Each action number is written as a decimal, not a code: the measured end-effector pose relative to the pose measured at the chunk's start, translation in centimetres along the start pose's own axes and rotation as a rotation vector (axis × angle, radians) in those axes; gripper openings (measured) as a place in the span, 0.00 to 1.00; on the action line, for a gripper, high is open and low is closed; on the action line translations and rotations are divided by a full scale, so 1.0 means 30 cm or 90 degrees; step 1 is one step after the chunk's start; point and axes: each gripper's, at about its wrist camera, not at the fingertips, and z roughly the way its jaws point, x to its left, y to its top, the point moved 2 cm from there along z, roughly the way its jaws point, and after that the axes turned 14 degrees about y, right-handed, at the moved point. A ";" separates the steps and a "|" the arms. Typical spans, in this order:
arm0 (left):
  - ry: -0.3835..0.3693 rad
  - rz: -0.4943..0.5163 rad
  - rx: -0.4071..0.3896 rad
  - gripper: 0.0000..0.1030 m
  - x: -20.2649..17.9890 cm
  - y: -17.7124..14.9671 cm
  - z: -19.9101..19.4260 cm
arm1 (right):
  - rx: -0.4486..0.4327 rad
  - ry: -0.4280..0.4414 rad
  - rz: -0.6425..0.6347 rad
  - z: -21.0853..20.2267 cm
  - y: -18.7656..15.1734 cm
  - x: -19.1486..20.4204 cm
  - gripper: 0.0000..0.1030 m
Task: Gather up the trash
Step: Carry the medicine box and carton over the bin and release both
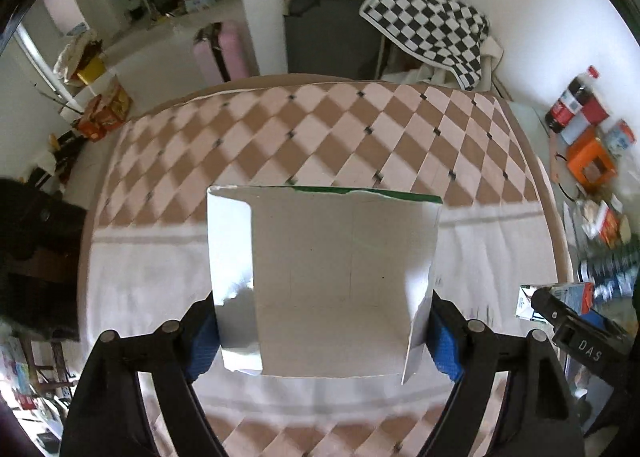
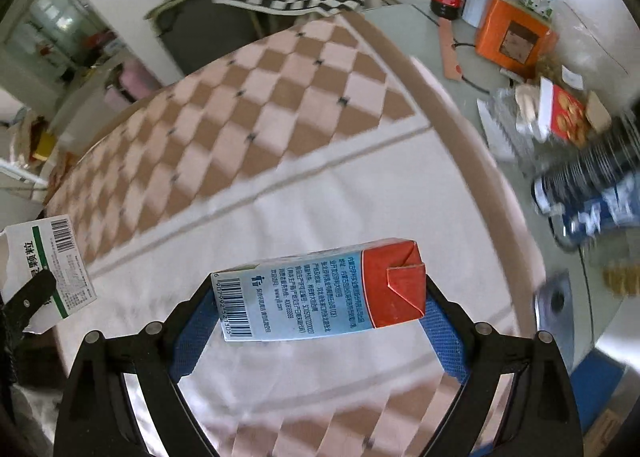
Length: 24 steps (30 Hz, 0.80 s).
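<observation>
left gripper [image 1: 320,337]: clamped on torn white box [image 1: 320,281], above checked cloth [image 1: 320,129]
right gripper [image 2: 320,321]: clamped on milk carton [image 2: 320,293], above cloth
tip: keep both squeezes firm, carry level to bin

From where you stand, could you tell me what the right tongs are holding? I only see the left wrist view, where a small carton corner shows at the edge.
Observer: The right tongs hold a blue and red drink carton lying crosswise between the blue pads, above the checked cloth.
Operator: Thank you. Does my flattened box show any print? I see only its blank inside.
Observer: Yes. In the right wrist view the flattened box shows a barcode, a green stripe and printed text.
Operator: What is the blurred dark thing right of the cloth?
Observer: A dark blue printed packet lying on the grey table; it is blurred here too.
</observation>
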 end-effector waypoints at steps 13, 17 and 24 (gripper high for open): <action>-0.061 -0.011 -0.036 0.81 0.422 -0.679 -0.278 | -0.017 0.024 -0.032 -0.297 -0.898 0.269 0.91; -0.088 -0.011 0.032 0.81 0.474 -0.918 -0.224 | 0.042 0.041 -0.001 -0.260 -1.206 0.240 0.91; -0.129 -0.031 0.222 0.81 0.436 -1.350 0.127 | 0.178 0.053 0.078 0.004 -1.610 0.024 0.91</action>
